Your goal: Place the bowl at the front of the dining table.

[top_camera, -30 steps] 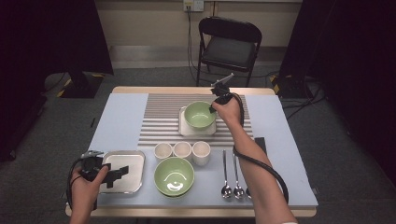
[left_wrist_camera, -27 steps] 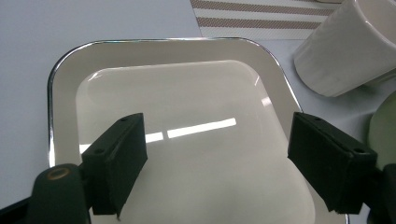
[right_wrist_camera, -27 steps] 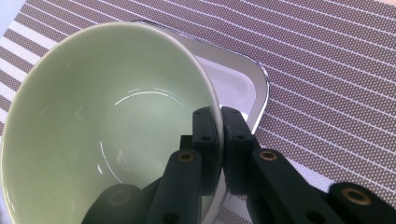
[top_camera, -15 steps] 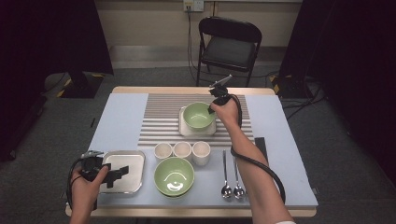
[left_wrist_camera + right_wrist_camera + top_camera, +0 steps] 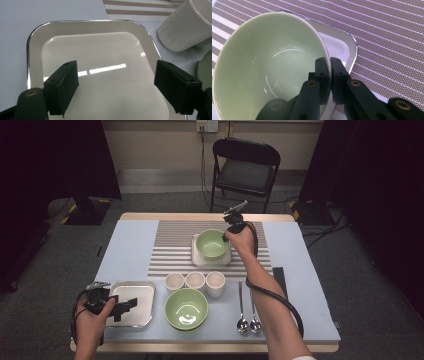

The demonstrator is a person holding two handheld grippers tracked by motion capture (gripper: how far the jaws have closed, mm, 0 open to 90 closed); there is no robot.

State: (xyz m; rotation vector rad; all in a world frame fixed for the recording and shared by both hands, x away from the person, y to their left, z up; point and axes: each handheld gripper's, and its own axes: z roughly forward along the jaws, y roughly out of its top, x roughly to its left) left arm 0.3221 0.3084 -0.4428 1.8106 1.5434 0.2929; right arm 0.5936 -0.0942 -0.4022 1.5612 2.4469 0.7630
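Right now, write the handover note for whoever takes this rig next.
Right tool: shut on the rim of the far green bowl, which sits on a square plate on the striped mat.
Left tool: open, over the near square plate, holding nothing.
Done: bowl gripped.
Left: where the bowl goes next isn't evident. Near green bowl, three cups and spoons lie untouched.

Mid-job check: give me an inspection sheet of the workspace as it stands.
Surface: table with striped mat.
Job's things: far green bowl on a square plate.
Clutter: near green bowl, three cups, two spoons, tray.
Grippers: right tool shut on the far green bowl's rim; left tool open over the tray.
Cables: one trails along the right forearm.
Surroundings: folding chair.
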